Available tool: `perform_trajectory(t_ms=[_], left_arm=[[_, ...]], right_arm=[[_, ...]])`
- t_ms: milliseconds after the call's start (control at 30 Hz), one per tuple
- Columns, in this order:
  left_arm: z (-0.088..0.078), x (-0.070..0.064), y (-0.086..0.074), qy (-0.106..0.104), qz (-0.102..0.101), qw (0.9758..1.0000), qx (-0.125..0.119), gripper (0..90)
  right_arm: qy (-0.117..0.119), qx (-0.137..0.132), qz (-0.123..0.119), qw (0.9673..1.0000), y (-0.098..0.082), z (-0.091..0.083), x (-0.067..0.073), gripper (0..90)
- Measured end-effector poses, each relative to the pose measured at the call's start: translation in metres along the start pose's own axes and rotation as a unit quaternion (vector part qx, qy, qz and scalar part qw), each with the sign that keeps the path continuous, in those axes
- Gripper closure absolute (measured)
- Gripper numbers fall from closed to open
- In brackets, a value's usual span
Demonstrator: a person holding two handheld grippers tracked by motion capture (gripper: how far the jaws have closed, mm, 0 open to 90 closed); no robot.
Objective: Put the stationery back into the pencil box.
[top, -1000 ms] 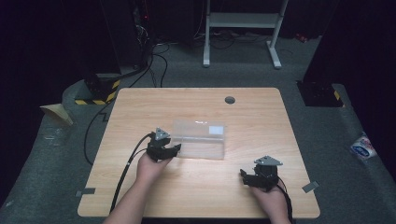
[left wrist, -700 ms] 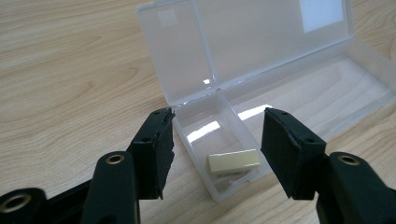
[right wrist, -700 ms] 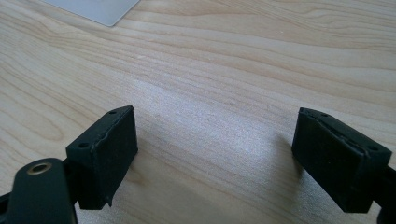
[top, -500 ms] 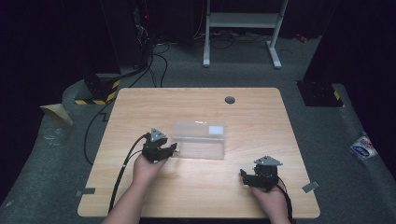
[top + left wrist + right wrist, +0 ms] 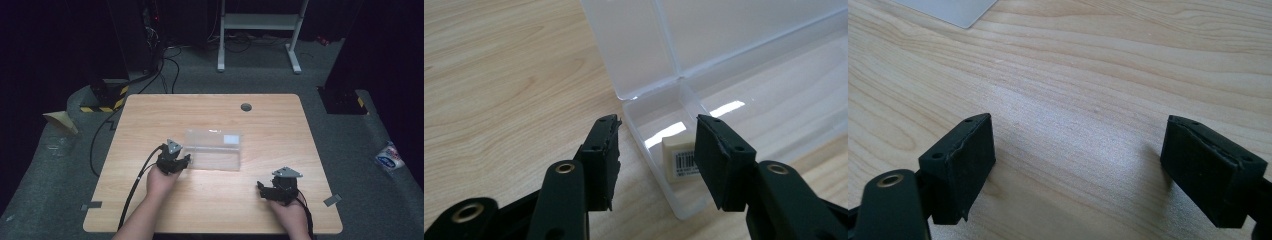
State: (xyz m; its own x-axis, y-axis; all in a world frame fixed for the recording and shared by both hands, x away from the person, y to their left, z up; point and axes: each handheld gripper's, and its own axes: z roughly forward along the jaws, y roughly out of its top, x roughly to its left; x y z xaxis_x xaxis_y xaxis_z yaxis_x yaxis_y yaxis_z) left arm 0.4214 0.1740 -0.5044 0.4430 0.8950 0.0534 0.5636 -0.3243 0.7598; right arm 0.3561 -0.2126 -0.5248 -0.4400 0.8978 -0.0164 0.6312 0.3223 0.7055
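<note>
While left claw (image 5: pixel 656 127) straddles box (image 5: pixel 214 149) wall, closing, unclenched; right claw (image 5: pixel 1078 150) released, low over table (image 5: pixel 280 125).

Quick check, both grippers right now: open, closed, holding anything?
Left gripper: open, jaws just been closing, straddling the end wall of the clear plastic box, pads not pressing it.
Right gripper: open wide, empty, over the light wooden table.
</note>
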Motion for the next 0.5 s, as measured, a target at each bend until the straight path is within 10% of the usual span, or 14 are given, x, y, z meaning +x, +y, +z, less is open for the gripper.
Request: perform_trajectory(t_ms=[500], left_arm=[[0.0025,-0.0055,0.0064,-0.017,-0.008,0.9998,0.005,44.5]], right_arm=[[0.0,0.0,0.0,1.0,-0.0002,-0.0002,0.0002,14.0]])
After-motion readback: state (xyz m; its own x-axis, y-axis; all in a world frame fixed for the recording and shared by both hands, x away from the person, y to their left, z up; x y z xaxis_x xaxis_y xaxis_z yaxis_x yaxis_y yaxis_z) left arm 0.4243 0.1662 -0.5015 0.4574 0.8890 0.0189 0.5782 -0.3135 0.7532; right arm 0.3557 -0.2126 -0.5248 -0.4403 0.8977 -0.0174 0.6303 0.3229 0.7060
